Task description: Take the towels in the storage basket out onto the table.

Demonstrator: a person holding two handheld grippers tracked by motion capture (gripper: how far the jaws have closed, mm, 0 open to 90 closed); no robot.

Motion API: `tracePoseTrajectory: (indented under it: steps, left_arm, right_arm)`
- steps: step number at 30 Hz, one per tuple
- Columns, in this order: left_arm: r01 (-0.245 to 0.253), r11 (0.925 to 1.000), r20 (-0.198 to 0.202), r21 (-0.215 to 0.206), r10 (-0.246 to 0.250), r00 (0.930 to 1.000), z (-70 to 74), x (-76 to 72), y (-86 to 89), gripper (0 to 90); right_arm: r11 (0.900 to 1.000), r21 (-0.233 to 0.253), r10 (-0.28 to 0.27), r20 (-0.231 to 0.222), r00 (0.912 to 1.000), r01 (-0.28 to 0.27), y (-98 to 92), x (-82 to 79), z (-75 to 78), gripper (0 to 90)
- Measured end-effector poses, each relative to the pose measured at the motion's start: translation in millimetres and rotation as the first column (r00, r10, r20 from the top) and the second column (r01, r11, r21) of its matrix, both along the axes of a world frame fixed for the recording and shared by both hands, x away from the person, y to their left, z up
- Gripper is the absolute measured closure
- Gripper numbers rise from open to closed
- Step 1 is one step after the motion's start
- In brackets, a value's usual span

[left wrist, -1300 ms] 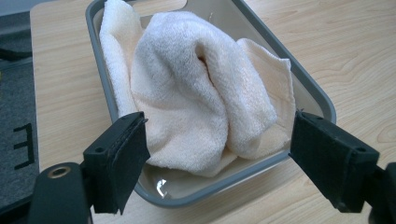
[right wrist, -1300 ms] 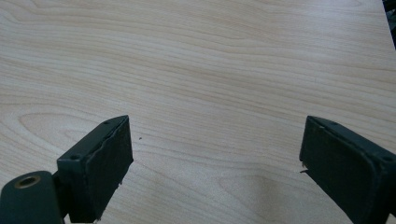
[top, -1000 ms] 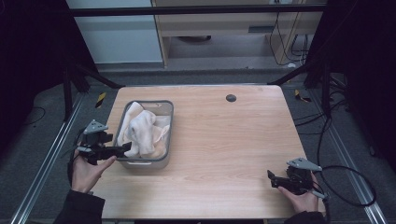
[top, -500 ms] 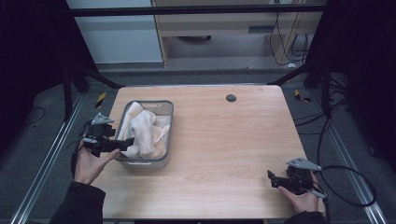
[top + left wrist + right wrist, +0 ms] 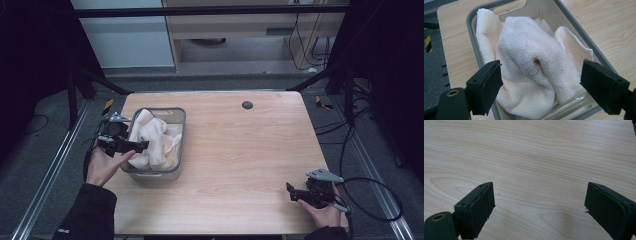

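We see the left hand-held gripper [image 5: 537,86] with its jaws spread wide apart just above the cream terry towel [image 5: 534,65], one jaw to each side of the bunched heap, and we cannot tell whether either pad touches the cloth. The towel lies crumpled inside the grey plastic bin [image 5: 472,40], which sits on the left part of the wooden tabletop [image 5: 240,150]; the bin's floor is mostly hidden under the folds, and its near rim is cut off at the bottom of the left gripper view. The right hand-held gripper [image 5: 539,207] also stands wide open, holding nothing, low over bare wood at the near right corner, well apart from the bin. Compared with a second ago, our left gripper has moved forward over the bin's left wall, while the right one has stayed put.
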State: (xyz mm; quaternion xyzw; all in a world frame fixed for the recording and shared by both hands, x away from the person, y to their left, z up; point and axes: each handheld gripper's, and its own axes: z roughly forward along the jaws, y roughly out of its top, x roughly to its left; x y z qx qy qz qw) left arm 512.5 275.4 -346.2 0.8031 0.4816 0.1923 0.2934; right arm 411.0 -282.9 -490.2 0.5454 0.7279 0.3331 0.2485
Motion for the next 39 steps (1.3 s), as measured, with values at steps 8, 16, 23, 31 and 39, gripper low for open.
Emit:
tracePoseTrajectory:
  steps: [8, 16, 23, 31, 39]
  left_arm:
    - [-0.004, 0.9998, -0.019, 0.017, 0.004, 0.9998, -5.4, 11.2, -7.5, 14.6]
    - [-0.011, 0.999, -0.044, 0.044, 0.013, 0.9989, -12.8, 18.3, -10.3, 12.3]
    - [-0.01, 0.999, -0.064, 0.044, 0.013, 0.9978, -23.3, 25.4, -12.0, 12.5]
    - [0.004, 0.9984, -0.097, 0.056, 0.001, 0.9953, -38.0, 33.7, -15.5, 14.1]
    - [-0.004, 0.9992, -0.106, 0.041, 0.008, 0.9944, -44.4, 37.3, -15.1, 19.3]
  right_arm:
    - [1.0, -0.011, 0.006, -0.007, 1.0, -0.006, 0.3, 1.0, -1.0, 8.9]
    - [1.0, -0.013, 0.006, -0.003, 1.0, -0.006, -0.3, 1.3, -1.1, 8.7]
    - [1.0, -0.016, 0.009, -0.011, 0.9999, -0.009, 0.3, 1.7, -1.6, 8.5]
    - [1.0, -0.016, 0.011, -0.017, 0.9998, -0.011, 0.7, 2.1, -2.3, 8.2]
    - [1.0, -0.009, 0.011, -0.02, 0.9997, -0.011, 0.9, 1.8, -1.8, 8.1]
